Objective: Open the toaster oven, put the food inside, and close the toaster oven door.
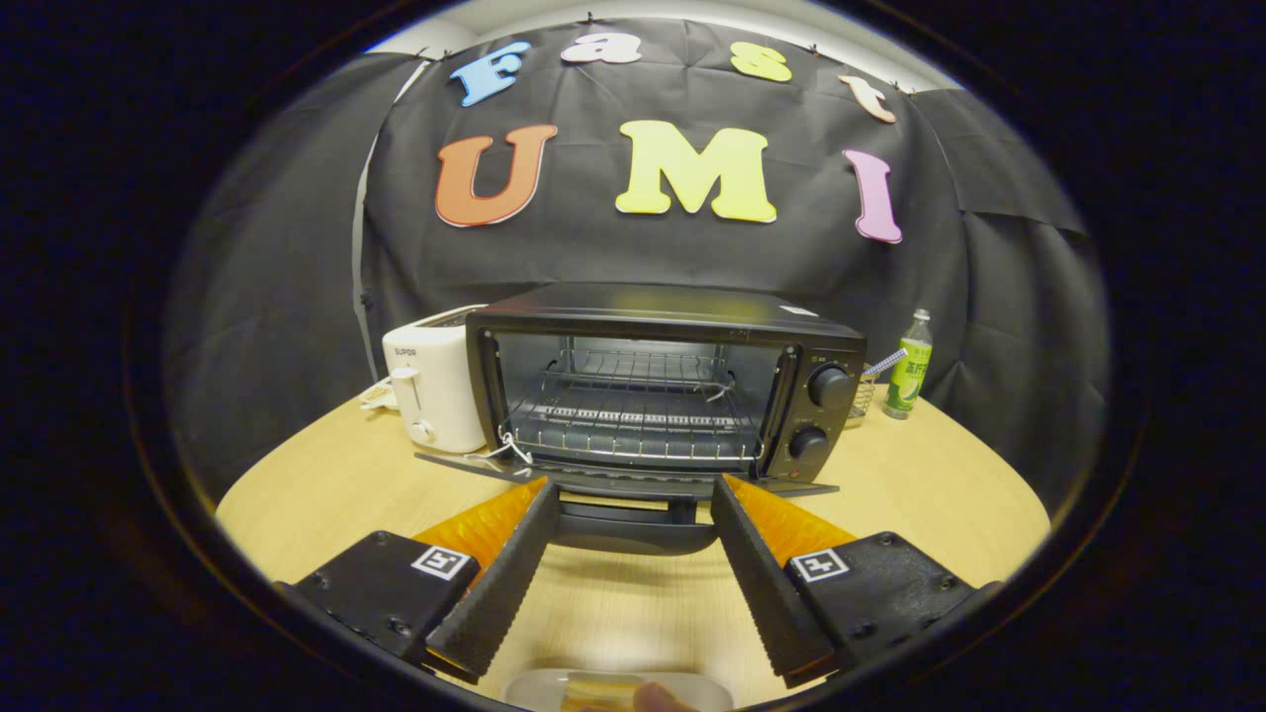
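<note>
The gripper (633, 554) gapes wide and empty, the toaster oven (665, 381) open at twelve o'clock, while the food (603, 690) on its small tray (534, 687) waits at six o'clock, probably light, soft, best pinched gently across its sides.

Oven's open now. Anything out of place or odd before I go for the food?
Nothing looks spilled or damaged. The toaster oven door lies folded down flat, its handle between the open gripper's fingertips, and the wire rack sits level and bare. One small oddity: a white string or tie dangles at the rack's corner nearest the white toaster.
</note>
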Demonstrator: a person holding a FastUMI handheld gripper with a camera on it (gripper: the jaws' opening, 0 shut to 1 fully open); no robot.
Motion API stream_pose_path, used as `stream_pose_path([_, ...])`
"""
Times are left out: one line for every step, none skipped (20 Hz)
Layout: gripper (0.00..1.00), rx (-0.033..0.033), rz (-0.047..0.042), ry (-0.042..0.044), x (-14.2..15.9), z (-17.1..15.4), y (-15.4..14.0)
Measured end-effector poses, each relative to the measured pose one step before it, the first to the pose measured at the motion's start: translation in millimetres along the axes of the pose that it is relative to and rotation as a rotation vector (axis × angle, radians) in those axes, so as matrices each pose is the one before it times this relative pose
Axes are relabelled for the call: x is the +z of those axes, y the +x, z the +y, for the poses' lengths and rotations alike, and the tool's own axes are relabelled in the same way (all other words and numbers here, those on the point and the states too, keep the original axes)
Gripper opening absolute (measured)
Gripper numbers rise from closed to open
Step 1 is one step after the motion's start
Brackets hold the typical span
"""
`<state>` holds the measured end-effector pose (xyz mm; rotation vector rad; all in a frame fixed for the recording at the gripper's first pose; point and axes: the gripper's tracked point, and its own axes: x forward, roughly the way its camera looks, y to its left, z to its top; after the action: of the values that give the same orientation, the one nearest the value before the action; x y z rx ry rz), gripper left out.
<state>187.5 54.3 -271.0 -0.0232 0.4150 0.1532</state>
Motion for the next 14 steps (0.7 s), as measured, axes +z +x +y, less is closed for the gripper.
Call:
stream_pose_path([1.0,0.00666,0.00981,-0.00014,-4.45,0.12,-1.34])
stream_pose_path([1.0,0.00562,0.01605,0.0,-4.35,-0.6,-1.05])
stream_pose_path([1.0,0.00681,0.0226,0.00329,-5.6,0.52,-0.71])
stream_pose_path([1.0,0.00747,0.02571,0.00892,-6.51,0.15,-1.12])
stream_pose_path([1.0,0.008,0.02749,0.01316,-5.26,0.46,-0.12])
stream_pose_path([1.0,0.00731,0.02513,0.01422,-6.56,-0.13,-0.5])
stream_pose_path([1.0,0.00678,0.02166,0.0119,-5.16,0.74,0.16])
stream_pose_path([1.0,0.00476,0.01348,0.00389,-3.97,0.24,0.33])
stream_pose_path([1.0,0.00348,0.00672,0.00204,-2.33,0.56,0.13])
stream_pose_path([1.0,0.00109,0.00549,0.0036,-2.63,0.63,-1.2])
stream_pose_path([1.0,-0.00146,0.00051,0.00393,-0.52,0.0,-1.47])
stream_pose_path([1.0,-0.00061,-0.00959,0.0005,2.87,0.02,-3.23])
stream_pose_path([1.0,0.00144,-0.01168,-0.00267,2.96,2.19,-5.2])
stream_pose_path([1.0,-0.00064,-0.01317,-0.00425,4.81,1.62,-6.05])
